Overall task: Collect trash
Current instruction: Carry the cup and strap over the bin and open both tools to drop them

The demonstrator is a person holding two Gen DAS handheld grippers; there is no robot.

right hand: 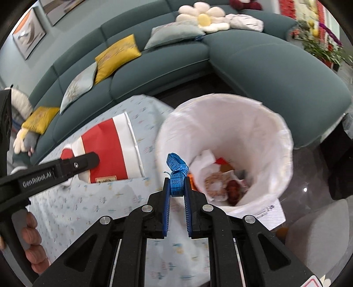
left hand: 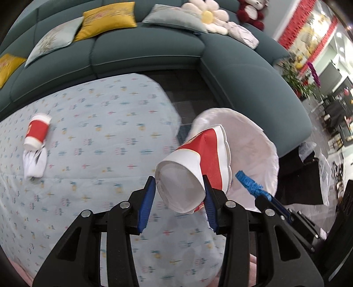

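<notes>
My left gripper (left hand: 179,185) is shut on a red and white paper cup (left hand: 198,161), held above the table near the rim of the white-lined trash bin (left hand: 253,141). The cup also shows in the right wrist view (right hand: 108,152), with the left gripper's finger across it. My right gripper (right hand: 177,184) is shut on a bunched blue measuring tape (right hand: 176,172), just left of the bin (right hand: 227,123), which holds wrappers and food scraps. In the left wrist view the tape (left hand: 249,182) sits beside the bin. A second red cup (left hand: 37,132) lies on the table next to a crumpled white tissue (left hand: 35,162).
A table with a light blue patterned cloth (left hand: 99,136) stands before a dark teal corner sofa (left hand: 143,50) with yellow and grey cushions, a flower pillow (right hand: 203,17) and a red plush toy. A paper sheet (right hand: 271,212) lies under the bin. Plants stand at right.
</notes>
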